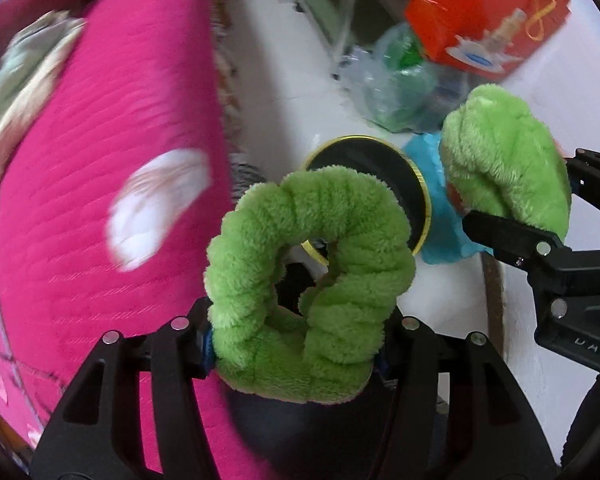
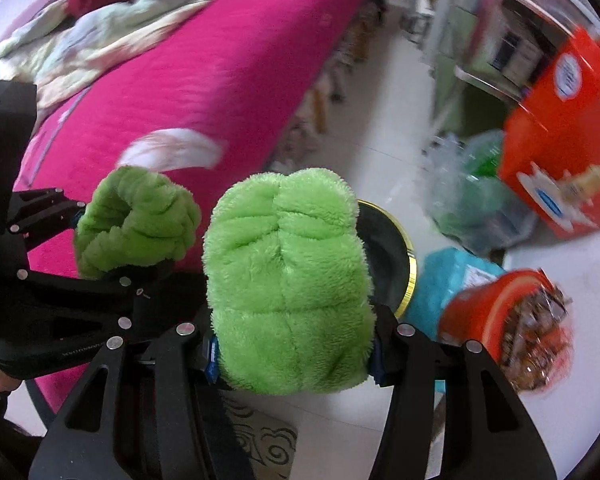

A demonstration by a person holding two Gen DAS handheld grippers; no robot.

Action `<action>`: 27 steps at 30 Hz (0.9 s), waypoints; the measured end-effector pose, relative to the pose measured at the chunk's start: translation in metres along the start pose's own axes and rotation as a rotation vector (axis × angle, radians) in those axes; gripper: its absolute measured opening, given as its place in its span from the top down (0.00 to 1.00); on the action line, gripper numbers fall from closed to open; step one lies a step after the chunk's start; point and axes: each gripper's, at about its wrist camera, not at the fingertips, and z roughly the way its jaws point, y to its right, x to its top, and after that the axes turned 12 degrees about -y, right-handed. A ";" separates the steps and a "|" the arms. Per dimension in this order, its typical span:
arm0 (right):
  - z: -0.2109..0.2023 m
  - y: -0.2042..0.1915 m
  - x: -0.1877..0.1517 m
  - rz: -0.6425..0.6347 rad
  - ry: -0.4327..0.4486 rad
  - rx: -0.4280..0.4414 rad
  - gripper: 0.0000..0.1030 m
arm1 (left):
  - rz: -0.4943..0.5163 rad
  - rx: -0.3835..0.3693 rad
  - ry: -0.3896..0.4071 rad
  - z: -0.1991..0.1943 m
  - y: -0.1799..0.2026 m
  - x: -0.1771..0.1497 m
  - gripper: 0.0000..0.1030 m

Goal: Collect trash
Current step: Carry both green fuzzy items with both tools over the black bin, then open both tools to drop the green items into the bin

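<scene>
My left gripper is shut on a green plush slipper, held curled with its opening facing me. My right gripper is shut on a second green plush slipper. Both hang close together above a black bin with a gold rim on the white floor. In the right wrist view the left gripper and its slipper sit at the left, and the bin lies just beyond my slipper. A crumpled white tissue lies on the pink bed.
Beside the bin lie a blue bag, a red tub of wrappers, a clear bag of green bottles and a red box. Crumpled bedding covers the bed's far end. A patterned mat lies below.
</scene>
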 end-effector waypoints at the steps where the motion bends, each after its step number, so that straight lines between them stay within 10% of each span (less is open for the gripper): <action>1: 0.001 0.007 -0.001 0.011 0.000 -0.002 0.52 | 0.011 -0.009 -0.004 0.004 0.007 0.007 0.46; 27: 0.079 0.069 0.025 0.050 -0.119 -0.003 0.52 | 0.021 0.031 -0.060 0.063 0.027 0.053 0.16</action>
